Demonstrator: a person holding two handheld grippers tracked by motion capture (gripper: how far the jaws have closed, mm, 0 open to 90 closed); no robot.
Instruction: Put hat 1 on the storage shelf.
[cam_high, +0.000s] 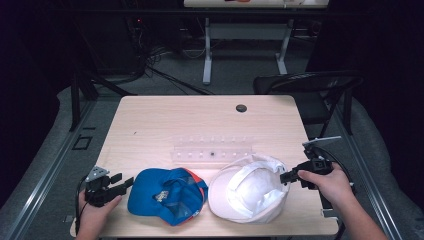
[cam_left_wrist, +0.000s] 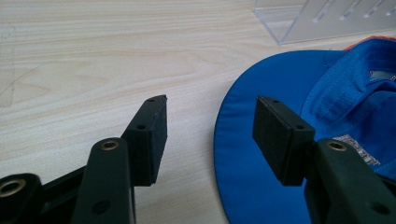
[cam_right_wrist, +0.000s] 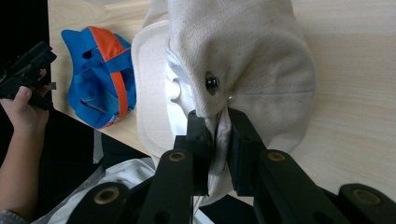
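The right tongs (cam_right_wrist: 215, 128) are pinching a fold of the white cap (cam_high: 248, 187) at its edge, near the table's (cam_high: 200, 120) front right. Best lift slowly, so the cloth doesn't slip. The left tongs (cam_left_wrist: 210, 135) stand spread beside the blue cap's (cam_left_wrist: 280, 140) brim, gripping nothing.

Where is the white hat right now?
In the high view the white hat lies on the table's near edge, right of the blue cap, its edge pinched by the right gripper.

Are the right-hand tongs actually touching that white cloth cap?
Touching: in the right gripper view, the right tongs are shut on a fold of the white cloth cap.
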